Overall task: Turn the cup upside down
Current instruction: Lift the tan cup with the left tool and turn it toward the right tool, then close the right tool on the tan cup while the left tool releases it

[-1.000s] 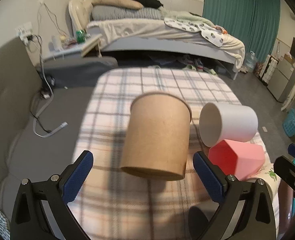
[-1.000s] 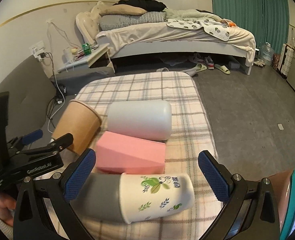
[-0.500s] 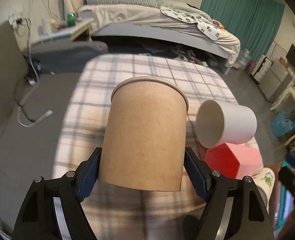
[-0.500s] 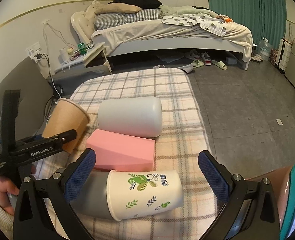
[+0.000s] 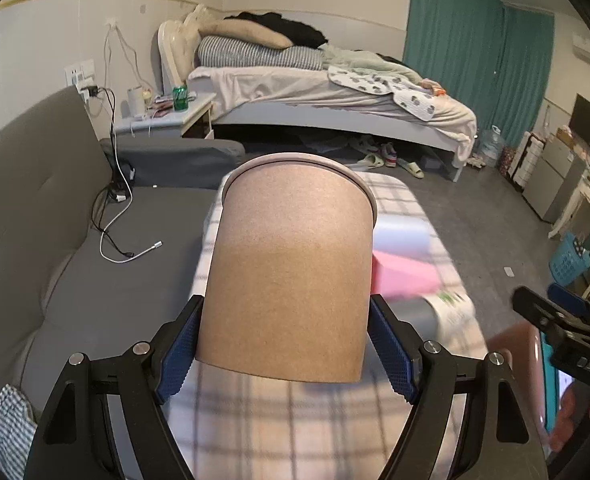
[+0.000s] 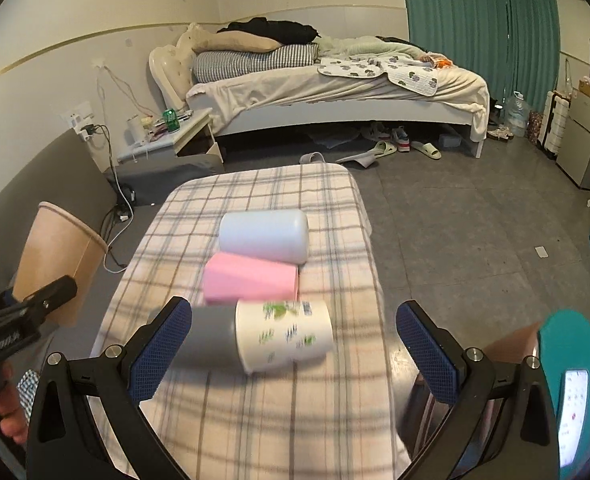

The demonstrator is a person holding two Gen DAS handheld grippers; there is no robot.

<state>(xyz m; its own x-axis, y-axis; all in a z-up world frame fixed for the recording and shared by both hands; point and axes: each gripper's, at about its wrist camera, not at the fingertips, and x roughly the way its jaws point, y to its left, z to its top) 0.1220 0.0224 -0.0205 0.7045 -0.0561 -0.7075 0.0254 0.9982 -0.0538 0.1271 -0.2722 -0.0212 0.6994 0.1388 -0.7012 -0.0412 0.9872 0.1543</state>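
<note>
The left gripper [image 5: 285, 354] is closed on the brown paper cup [image 5: 291, 264]; its blue textured pads [image 5: 177, 354] press both sides near the narrow base. The cup, matte and tapered with a rolled rim, is held in the air off the left edge of the checked cloth [image 6: 263, 412]. The right gripper [image 6: 293, 350] stands wide open and holds nothing. On the cloth lie a smooth white cylinder [image 6: 265, 234], a pink faceted block [image 6: 249, 278] and a leaf-printed cup [image 6: 283, 334].
</note>
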